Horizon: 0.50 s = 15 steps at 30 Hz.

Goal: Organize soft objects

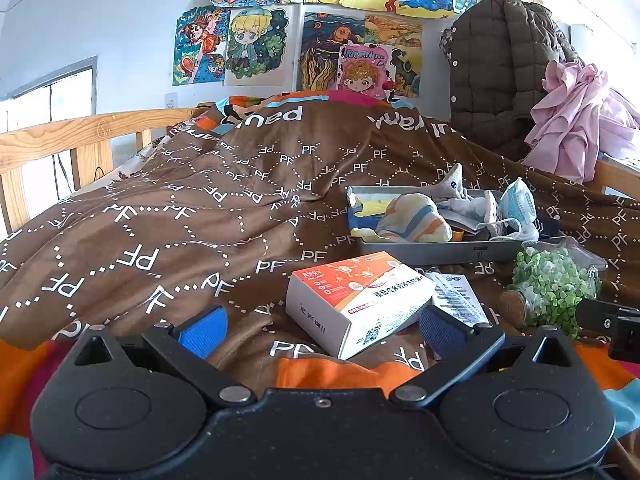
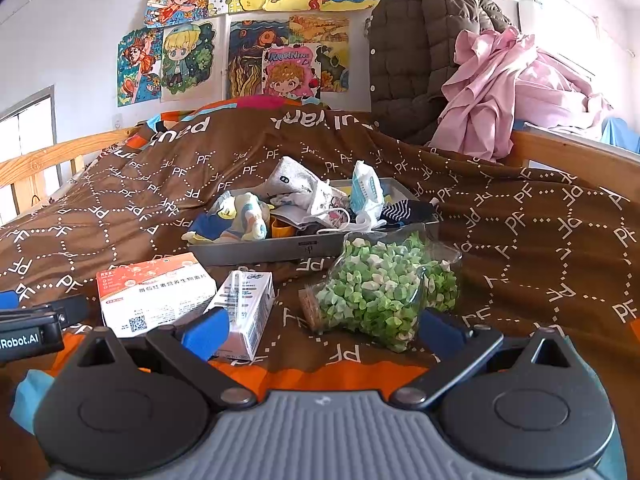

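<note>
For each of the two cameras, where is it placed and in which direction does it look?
Left wrist: on the left gripper, low over the brown blanket, facing the medicine box; its own open fingers show.
Right wrist: on the right gripper, facing the jar of green stars; the left gripper shows at left.
Shared: box, jar, grey tray, wall drawings.

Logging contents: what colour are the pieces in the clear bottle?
Green and white, clearest in the right wrist view.

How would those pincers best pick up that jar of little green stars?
Probably by the neck just behind the cork. The jar lies on its side, cork toward the milk carton, and its belly looks wider. The right gripper could come from the near side, open fingers straddling the neck.
</note>
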{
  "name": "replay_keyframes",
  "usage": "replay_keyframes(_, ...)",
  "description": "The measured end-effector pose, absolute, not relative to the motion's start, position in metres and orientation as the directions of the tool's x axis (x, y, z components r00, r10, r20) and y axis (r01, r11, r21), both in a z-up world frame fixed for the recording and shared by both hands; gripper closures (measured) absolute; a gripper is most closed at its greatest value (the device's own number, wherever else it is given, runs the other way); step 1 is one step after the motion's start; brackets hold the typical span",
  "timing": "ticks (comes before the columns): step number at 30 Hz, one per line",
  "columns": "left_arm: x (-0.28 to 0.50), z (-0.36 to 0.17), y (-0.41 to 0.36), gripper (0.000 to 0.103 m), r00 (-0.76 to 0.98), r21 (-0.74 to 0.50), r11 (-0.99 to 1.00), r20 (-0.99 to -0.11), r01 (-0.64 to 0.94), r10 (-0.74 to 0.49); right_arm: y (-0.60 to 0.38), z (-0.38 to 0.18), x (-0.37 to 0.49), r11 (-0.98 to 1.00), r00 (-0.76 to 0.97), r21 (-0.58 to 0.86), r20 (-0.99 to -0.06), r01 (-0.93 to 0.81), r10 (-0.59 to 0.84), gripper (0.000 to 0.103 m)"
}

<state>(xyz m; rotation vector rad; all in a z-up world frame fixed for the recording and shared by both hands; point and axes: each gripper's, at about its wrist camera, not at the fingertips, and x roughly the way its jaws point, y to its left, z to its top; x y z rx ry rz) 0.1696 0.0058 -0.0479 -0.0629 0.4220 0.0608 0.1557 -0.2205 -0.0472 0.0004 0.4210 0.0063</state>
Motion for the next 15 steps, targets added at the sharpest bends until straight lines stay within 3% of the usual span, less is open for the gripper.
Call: replay_keyframes(15,0.1693,-0.0481,0.0053,0.001,0.911,-0.046,0.996,-0.41,-0.072,0.047,-0.2189,-0.0497,0.1554,1.0,0.911,0.002,-0.412,-0.009,0.009,0.0)
